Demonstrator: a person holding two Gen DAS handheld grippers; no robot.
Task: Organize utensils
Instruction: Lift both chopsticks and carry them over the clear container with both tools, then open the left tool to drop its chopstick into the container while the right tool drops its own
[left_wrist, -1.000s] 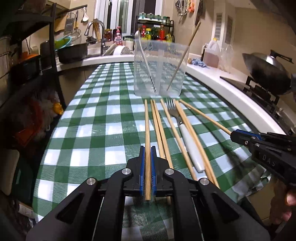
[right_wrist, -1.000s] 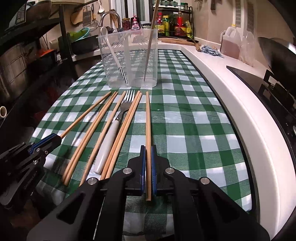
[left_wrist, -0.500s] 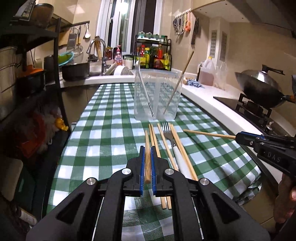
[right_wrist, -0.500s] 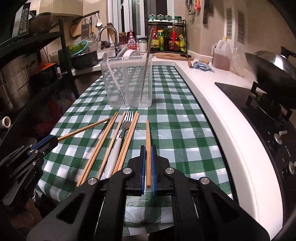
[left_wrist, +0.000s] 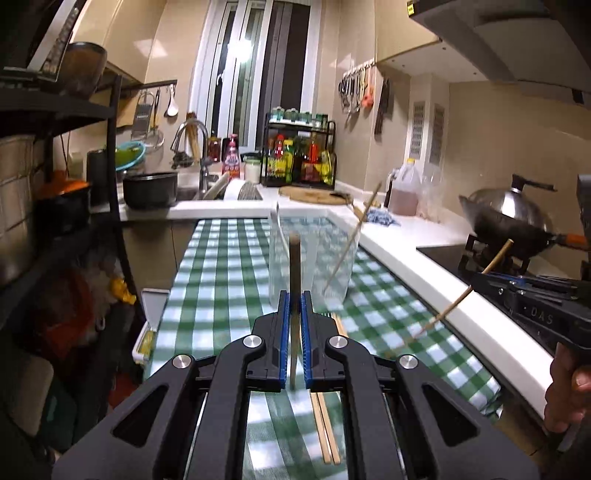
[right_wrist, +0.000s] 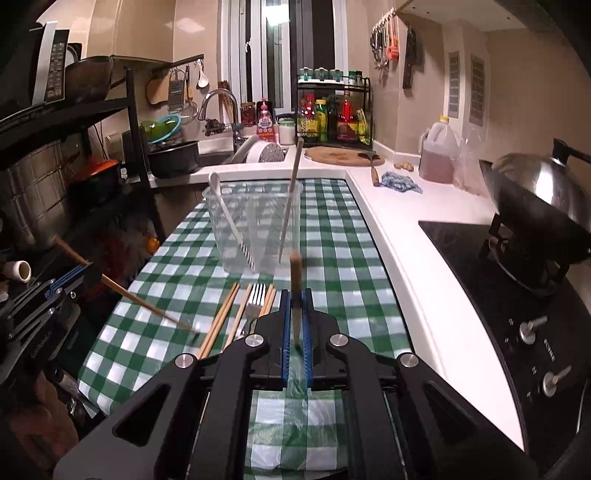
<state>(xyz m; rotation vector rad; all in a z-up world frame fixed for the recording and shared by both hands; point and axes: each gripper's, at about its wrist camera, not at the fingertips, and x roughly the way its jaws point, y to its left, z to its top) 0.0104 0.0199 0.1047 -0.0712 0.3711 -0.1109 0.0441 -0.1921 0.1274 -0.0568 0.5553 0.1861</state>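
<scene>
While each chopstick (left_wrist: 294, 266) juts forward above the tablecloth (left_wrist: 221, 280), both grippers' jaws clamp one.

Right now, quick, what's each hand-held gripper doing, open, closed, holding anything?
Left hand-held gripper: closed on a wooden chopstick, lifted off the table.
Right hand-held gripper: closed on another chopstick, also in the air.

A home kitchen: sink faucet (right_wrist: 218, 105), bottle rack (right_wrist: 334, 110), wok (right_wrist: 535, 199) on stove, checked tablecloth (right_wrist: 332, 236).
</scene>
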